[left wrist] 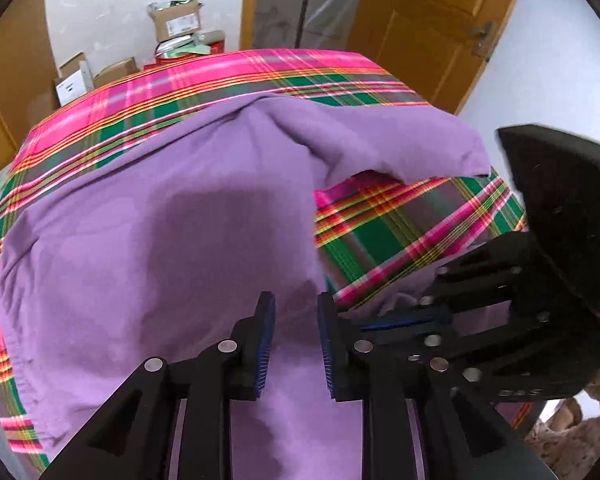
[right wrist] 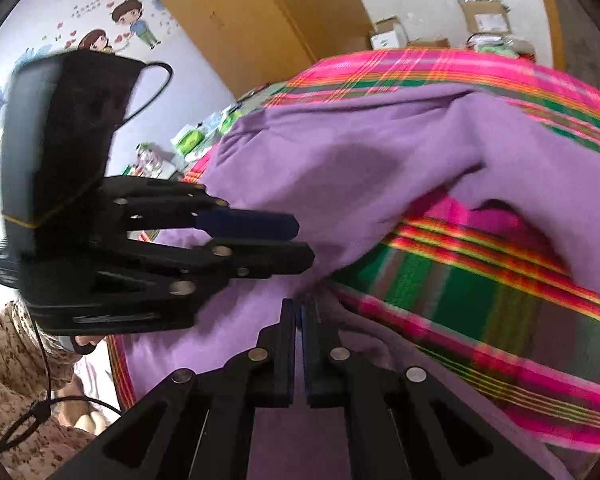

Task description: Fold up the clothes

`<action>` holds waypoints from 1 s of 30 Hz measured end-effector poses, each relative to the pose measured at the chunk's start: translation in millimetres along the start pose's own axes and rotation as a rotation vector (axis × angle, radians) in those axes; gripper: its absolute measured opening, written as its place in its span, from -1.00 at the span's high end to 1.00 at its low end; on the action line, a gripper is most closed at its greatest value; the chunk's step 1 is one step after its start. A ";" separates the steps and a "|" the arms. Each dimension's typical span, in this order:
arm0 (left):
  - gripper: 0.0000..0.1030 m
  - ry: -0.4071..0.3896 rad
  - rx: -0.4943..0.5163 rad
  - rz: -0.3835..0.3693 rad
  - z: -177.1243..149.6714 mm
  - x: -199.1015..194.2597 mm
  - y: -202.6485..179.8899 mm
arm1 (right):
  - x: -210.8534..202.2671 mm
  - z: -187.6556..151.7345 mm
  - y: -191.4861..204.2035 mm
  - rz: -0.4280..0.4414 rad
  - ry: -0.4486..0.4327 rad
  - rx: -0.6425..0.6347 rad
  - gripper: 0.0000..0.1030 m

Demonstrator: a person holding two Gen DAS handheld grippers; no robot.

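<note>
A purple garment (left wrist: pixel 160 240) (right wrist: pixel 380 152) lies spread over a pink and green plaid cloth (left wrist: pixel 380 232) (right wrist: pixel 480 288) that covers the table. One part of it is folded over, leaving a wedge of plaid bare. My left gripper (left wrist: pixel 296 320) (right wrist: pixel 304 242) hovers just above the purple fabric, open, with nothing between its blue pads. My right gripper (right wrist: pixel 299 308) (left wrist: pixel 364 325) sits close beside it at the garment's edge by the bare plaid. Its pads are pressed together where the purple fabric bunches at their tips.
Cardboard boxes (left wrist: pixel 176 20) (right wrist: pixel 488 20) are stacked behind the table's far edge, beside a wooden door (left wrist: pixel 432 20). A person's floral sleeve (right wrist: pixel 4 360) and a cable are at the near left. Small packets (right wrist: pixel 188 140) lie off the table's left side.
</note>
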State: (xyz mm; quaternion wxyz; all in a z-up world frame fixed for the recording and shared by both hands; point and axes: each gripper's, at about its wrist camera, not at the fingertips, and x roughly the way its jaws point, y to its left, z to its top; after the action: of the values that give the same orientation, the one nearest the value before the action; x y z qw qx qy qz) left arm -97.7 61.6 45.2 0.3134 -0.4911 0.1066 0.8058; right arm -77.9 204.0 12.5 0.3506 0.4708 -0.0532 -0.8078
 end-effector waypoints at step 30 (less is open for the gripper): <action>0.49 0.062 -0.025 0.252 43.2 58.6 -8.4 | -131.9 -48.6 -207.4 -0.442 -0.339 0.556 0.42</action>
State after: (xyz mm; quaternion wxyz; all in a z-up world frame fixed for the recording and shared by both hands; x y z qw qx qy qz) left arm -142.8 112.3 17.5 0.2002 -0.5022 0.1669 0.8245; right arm -105.2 452.4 -5.2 0.0134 0.4080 -0.2243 -0.8849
